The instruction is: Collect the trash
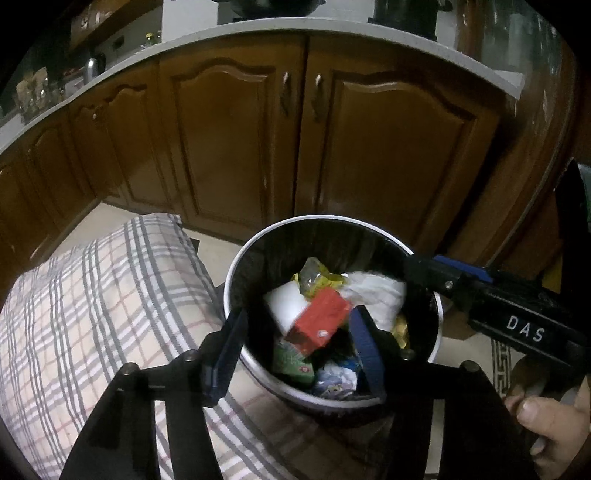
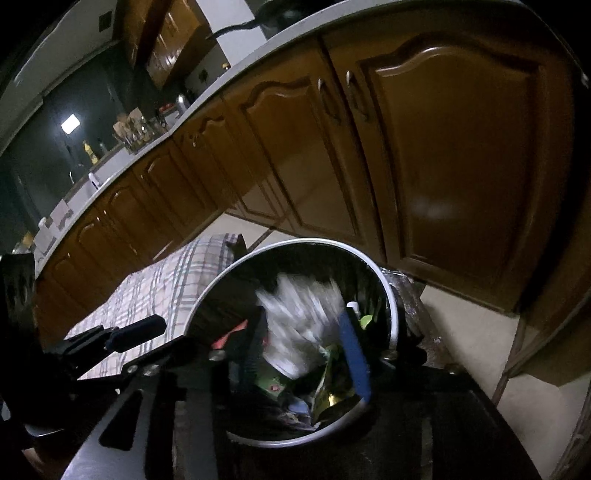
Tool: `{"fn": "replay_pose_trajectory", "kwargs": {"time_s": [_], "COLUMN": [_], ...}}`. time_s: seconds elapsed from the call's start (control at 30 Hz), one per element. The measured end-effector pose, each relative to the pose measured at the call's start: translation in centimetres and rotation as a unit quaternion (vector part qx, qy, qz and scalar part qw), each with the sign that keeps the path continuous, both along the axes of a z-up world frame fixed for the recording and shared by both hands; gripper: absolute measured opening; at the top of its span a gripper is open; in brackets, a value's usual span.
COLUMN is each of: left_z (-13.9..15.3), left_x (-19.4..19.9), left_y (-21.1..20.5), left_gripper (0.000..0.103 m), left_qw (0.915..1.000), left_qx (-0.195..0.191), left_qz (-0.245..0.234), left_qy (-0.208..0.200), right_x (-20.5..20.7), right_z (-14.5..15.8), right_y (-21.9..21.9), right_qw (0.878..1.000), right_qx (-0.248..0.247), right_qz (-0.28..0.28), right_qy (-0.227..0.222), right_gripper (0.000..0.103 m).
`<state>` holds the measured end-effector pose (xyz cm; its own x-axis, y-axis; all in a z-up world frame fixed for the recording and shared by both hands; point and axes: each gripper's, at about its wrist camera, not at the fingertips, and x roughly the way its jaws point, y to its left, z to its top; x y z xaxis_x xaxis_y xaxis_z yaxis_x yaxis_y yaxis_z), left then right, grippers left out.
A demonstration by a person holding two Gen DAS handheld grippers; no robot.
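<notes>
A round trash bin (image 1: 314,218) with a white rim and black liner stands on the floor below both grippers. Inside lie a red box (image 1: 321,317), a green packet (image 1: 291,360), a yellow wrapper (image 1: 317,277) and crumpled white paper (image 1: 376,291). My left gripper (image 1: 297,350) is open over the bin; the red box shows between its blue pads, touching neither. My right gripper (image 2: 304,347) is open above the bin (image 2: 314,242), and blurred white paper (image 2: 303,314) sits loose between its fingers. Its tip (image 1: 421,266) reaches over the rim from the right.
A checked cloth (image 1: 103,295) covers something low to the left of the bin. Brown cabinet doors (image 1: 229,140) under a grey countertop (image 1: 221,31) stand close behind. A hand (image 1: 546,417) holds the right gripper's handle. Pale floor tiles (image 2: 461,314) lie to the right.
</notes>
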<state>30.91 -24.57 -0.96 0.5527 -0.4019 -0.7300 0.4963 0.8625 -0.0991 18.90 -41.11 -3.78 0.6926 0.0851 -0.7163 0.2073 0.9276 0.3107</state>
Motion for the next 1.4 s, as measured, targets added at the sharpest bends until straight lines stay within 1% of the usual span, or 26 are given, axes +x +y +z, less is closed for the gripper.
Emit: {"fn": "replay_pose_trajectory", "kwargs": {"time_s": [0.07,0.17,0.23,0.3,0.37,0.4,0.47,0.57,0.6,0.63,0.77,0.8,0.87,0.9,0.97,1.07,1.17,1.2,1.23,1.3,1.4], "left_z": [0.1,0.2,0.4,0.6,0.8,0.8,0.9,1.2,1.3,1.5,2.4,2.6,3.2,3.5,4.1,4.7,4.4,4.1,3.8,3.2,2.4], "left_x": [-0.4,-1.2,-1.8,-2.7,-3.9,-4.4,-5.8,-8.1,-8.7,-9.8,-13.0,-13.9,-15.9,-16.8,-18.4,-20.6,-22.5,-23.2,-23.6,-24.3,-25.5], "left_y": [0.7,2.0,3.3,4.4,5.9,6.5,8.0,9.9,10.4,11.2,13.2,13.6,14.7,15.2,16.4,17.8,18.5,18.8,18.9,19.2,19.4], "left_gripper": [0.058,0.060,0.061,0.063,0.066,0.067,0.071,0.073,0.074,0.079,0.085,0.087,0.095,0.097,0.102,0.102,0.102,0.102,0.102,0.102,0.102], "left_qw": [1.0000,0.9998,0.9994,0.9988,0.9976,0.9969,0.9951,0.9926,0.9916,0.9901,0.9853,0.9840,0.9798,0.9777,0.9726,0.9655,0.9596,0.9579,0.9572,0.9565,0.9546], "left_qx": [-0.004,-0.010,-0.021,-0.031,-0.044,-0.049,-0.060,-0.072,-0.077,-0.083,-0.094,-0.094,-0.097,-0.100,-0.113,-0.126,-0.117,-0.114,-0.112,-0.107,-0.096], "left_qz": [0.005,0.016,0.026,0.038,0.053,0.060,0.075,0.090,0.094,0.100,0.112,0.114,0.121,0.125,0.133,0.143,0.158,0.163,0.165,0.170,0.176], "left_qy": [-0.001,-0.004,-0.005,-0.007,-0.011,-0.014,-0.023,-0.038,-0.044,-0.053,-0.089,-0.099,-0.126,-0.136,-0.153,-0.177,-0.201,-0.207,-0.210,-0.211,-0.220], "right_x": [-0.2,-0.5,-0.9,-1.5,-2.2,-2.6,-3.7,-5.4,-5.8,-6.3,-8.2,-8.6,-9.5,-9.9,-10.8,-12.2,-14.1,-14.6,-15.0,-15.4,-15.4], "right_z": [0.2,0.5,0.8,1.2,1.6,1.8,2.3,2.8,3.0,3.1,4.0,4.2,4.8,5.2,6.1,7.4,8.7,8.8,8.6,7.8,6.4], "right_y": [0.0,0.2,0.4,0.8,1.3,1.7,2.8,4.6,5.1,5.6,8.2,8.7,9.8,10.4,11.6,13.0,14.7,15.2,15.6,16.2,16.4], "right_qw": [1.000,1.000,1.000,1.000,0.999,0.999,0.999,0.998,0.998,0.997,0.995,0.994,0.992,0.991,0.988,0.981,0.964,0.958,0.955,0.954,0.959], "right_qx": [0.002,0.005,0.006,0.006,0.005,0.004,0.000,-0.005,-0.008,-0.011,-0.032,-0.037,-0.053,-0.062,-0.082,-0.114,-0.168,-0.185,-0.196,-0.199,-0.191], "right_qz": [-0.003,-0.003,-0.004,-0.004,-0.005,-0.006,-0.007,-0.007,-0.007,-0.008,-0.011,-0.011,-0.011,-0.013,-0.016,-0.019,-0.029,-0.032,-0.036,-0.031,-0.024], "right_qy": [-0.004,-0.010,-0.015,-0.023,-0.032,-0.036,-0.047,-0.062,-0.066,-0.070,-0.093,-0.098,-0.111,-0.118,-0.132,-0.157,-0.207,-0.218,-0.221,-0.221,-0.206], "right_gripper": [0.051,0.054,0.057,0.062,0.070,0.072,0.082,0.091,0.092,0.093,0.100,0.100,0.101,0.102,0.102,0.103,0.103,0.103,0.103,0.103,0.103]}}
